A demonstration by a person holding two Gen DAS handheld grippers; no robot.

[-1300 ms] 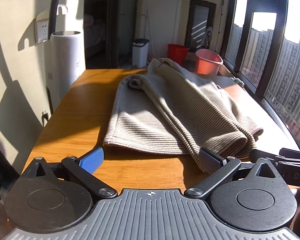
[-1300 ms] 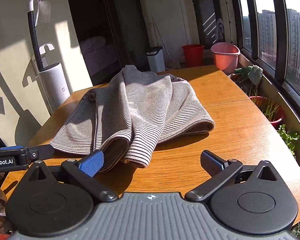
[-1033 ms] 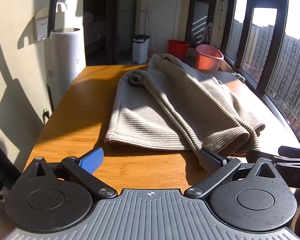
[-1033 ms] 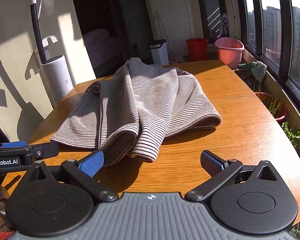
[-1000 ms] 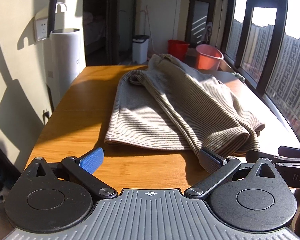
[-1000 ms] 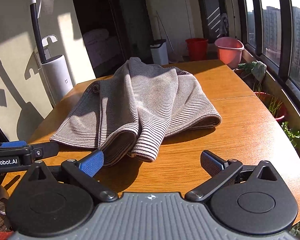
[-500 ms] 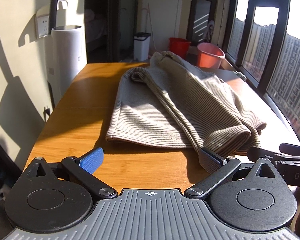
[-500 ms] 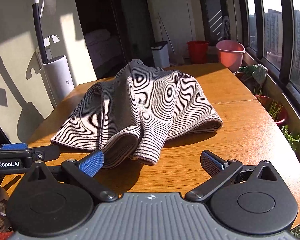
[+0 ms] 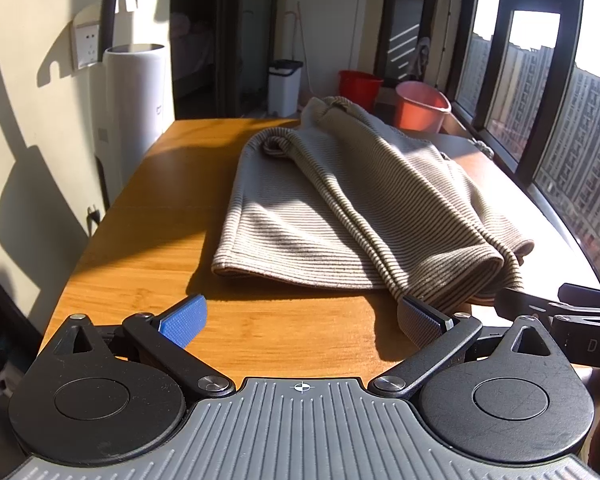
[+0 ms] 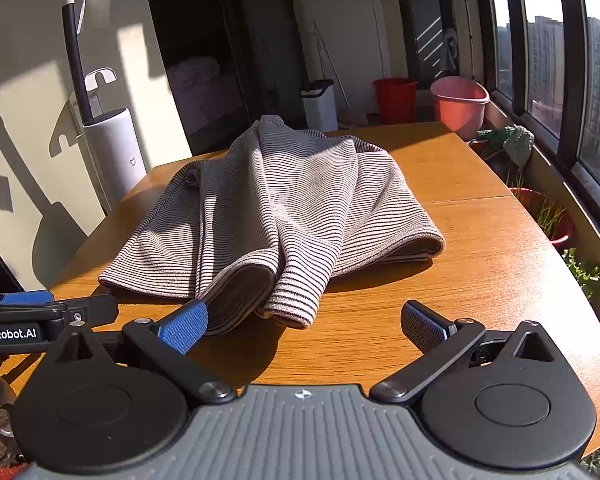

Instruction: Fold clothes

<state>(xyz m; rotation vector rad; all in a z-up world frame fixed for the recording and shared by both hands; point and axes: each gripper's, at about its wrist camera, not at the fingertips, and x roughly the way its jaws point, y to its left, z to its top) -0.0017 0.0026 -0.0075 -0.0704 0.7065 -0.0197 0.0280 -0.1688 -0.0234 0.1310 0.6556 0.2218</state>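
Left gripper spread wide, empty, low over tabletop; right gripper likewise spread and empty. Striped knit sweater directly ahead of both, lying on tabletop, long axis running away toward far edge. Near hem just beyond left gripper; folded sleeve ends at blue fingertip of right gripper, contact uncertain. Layers beneath top fold hidden.
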